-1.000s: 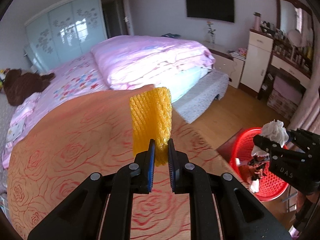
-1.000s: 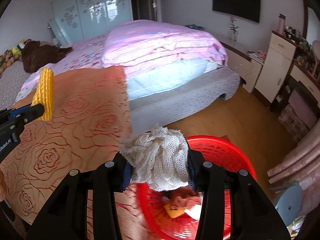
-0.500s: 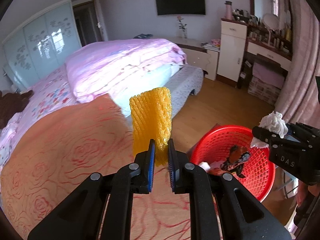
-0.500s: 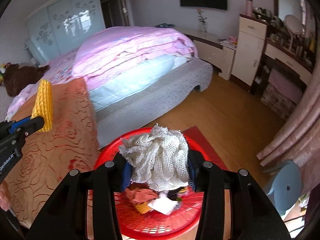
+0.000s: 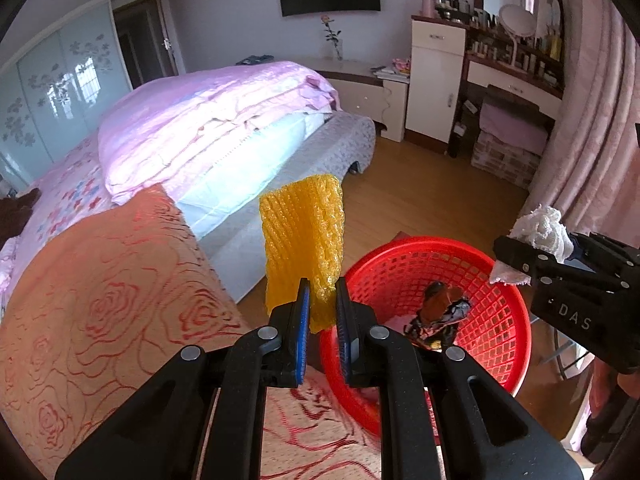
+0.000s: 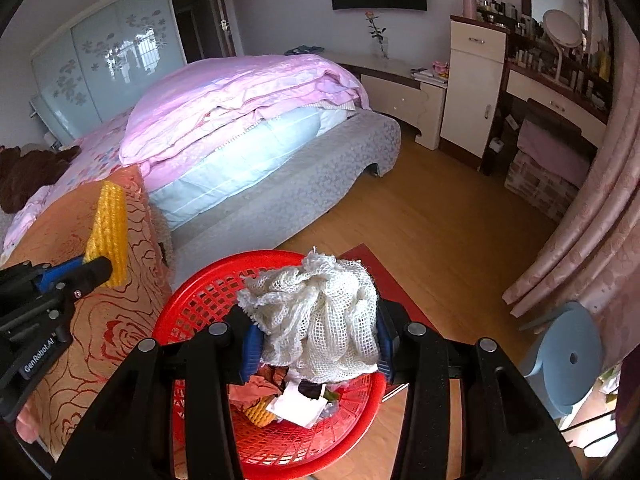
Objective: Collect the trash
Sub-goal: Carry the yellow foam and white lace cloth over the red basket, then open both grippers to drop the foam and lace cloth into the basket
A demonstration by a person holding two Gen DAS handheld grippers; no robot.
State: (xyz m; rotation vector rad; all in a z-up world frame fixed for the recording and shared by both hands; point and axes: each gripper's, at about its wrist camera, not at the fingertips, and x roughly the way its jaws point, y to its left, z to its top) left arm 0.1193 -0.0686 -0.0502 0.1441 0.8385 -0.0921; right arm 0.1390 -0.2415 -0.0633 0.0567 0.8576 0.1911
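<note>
The left hand-held gripper (image 5: pixel 322 312) is pinching the bottom edge of a yellow foam net (image 5: pixel 304 236), jaws clenched tight on it, so the net is standing up above the pads like a little flag. It is hanging over the edge of the surface with the orange rose-patterned cloth (image 5: pixel 100 300), just beside the near rim of the red basket (image 5: pixel 496 344) and not yet over its opening; my guess is it is being held by a corner so it will fall clear once let go.

The right hand-held gripper (image 6: pixel 316 344) is gripping a bunched white mesh cloth (image 6: pixel 320 320), which is filling the whole gap between the pads and bulging out over the top. It is sitting right above the basket's mouth, and that seems to be the point: a soft wad like this will drop straight down once freed. The jaws may be just starting to ease, though the cloth hides the pad faces and nothing looks loose yet.

The basket is standing on the wooden floor (image 6: pixel 420 216) against the cloth-covered surface, within reach of both hands. Crumpled wrappers and scraps (image 6: pixel 288 396) are already lying in the bottom, so the collecting looks well underway, with these two pieces next to go in.
</note>
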